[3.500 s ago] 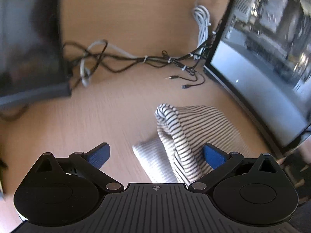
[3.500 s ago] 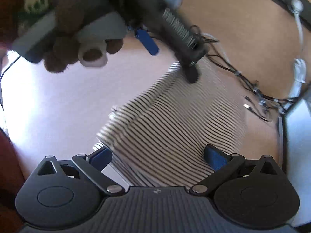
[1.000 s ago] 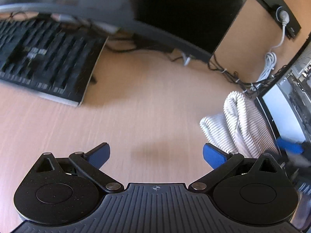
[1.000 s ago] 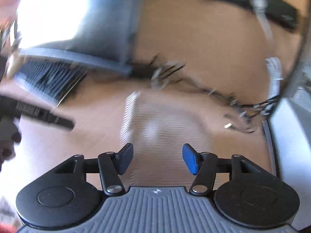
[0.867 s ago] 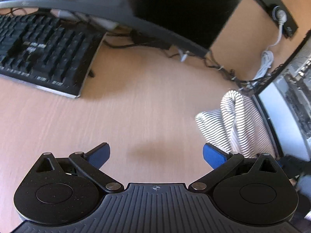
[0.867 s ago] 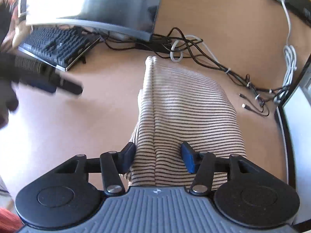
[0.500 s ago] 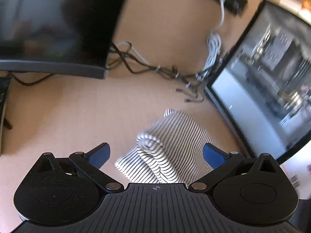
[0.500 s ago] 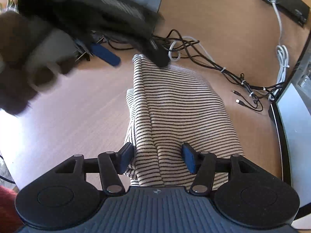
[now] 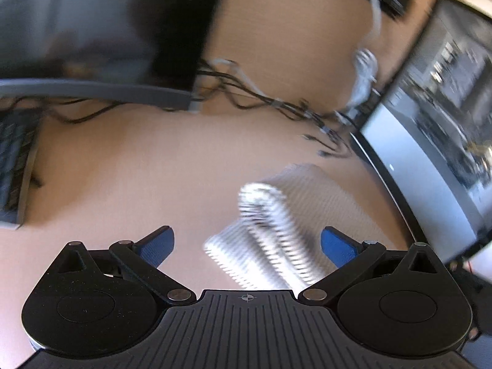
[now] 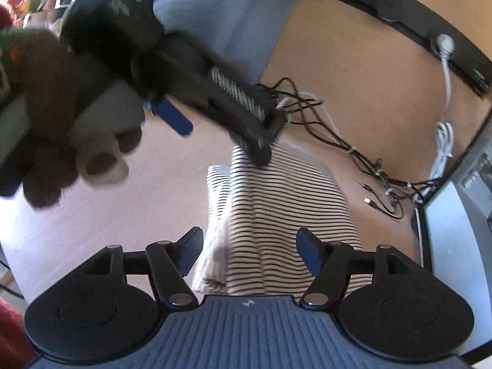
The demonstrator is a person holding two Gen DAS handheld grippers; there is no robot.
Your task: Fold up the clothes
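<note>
The right gripper point(image 10: 249, 250) stood spread apart, grasping nothing, its 2 blue pads either side of the folded striped garment point(image 10: 286, 215) lying on the wooden desk point(image 10: 166, 166). At 11 o'clock, the left gripper point(image 10: 221, 129) hung over the garment's far end, its pads released in its own view. Toward 2 o'clock, a cable bundle point(image 10: 353, 150) trailed past to a monitor point(image 10: 455, 236).

Sunlit wooden desk point(image 9: 129, 172), monitor point(image 9: 92, 30), keyboard point(image 9: 12, 160), tangled cables point(image 10: 338, 135)
</note>
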